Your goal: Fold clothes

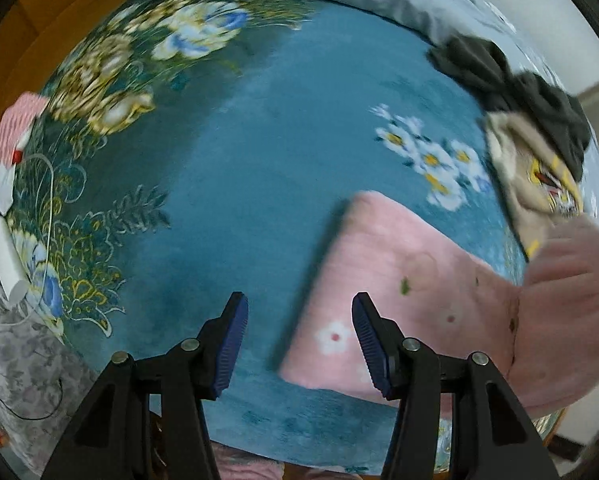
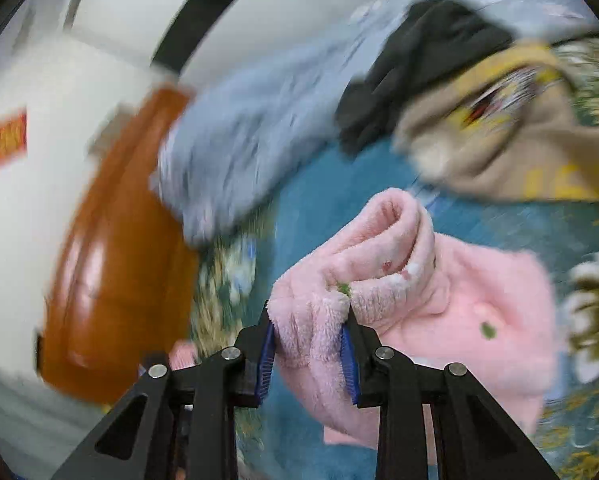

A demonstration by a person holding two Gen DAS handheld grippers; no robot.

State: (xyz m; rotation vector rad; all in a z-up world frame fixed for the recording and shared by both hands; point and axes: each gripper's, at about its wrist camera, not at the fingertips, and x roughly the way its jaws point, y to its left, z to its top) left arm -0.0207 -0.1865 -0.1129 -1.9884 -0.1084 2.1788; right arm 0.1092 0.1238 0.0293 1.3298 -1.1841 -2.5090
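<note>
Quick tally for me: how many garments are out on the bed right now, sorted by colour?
Pink: 1, the pink fleece garment, a fold of it clamped in the right gripper
Dark grey or black: 1, the dark garment, crumpled at the far edge
Beige with yellow print: 1, the beige garment, beside the dark one
Total: 3
The left gripper is open and holds nothing.

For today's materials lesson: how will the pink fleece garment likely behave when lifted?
Probably floppy: the pink fleece garment bunches and droops from the right tool. Likely light, lifted by one pinch. Its fuzzy pile probably resists slipping.
</note>
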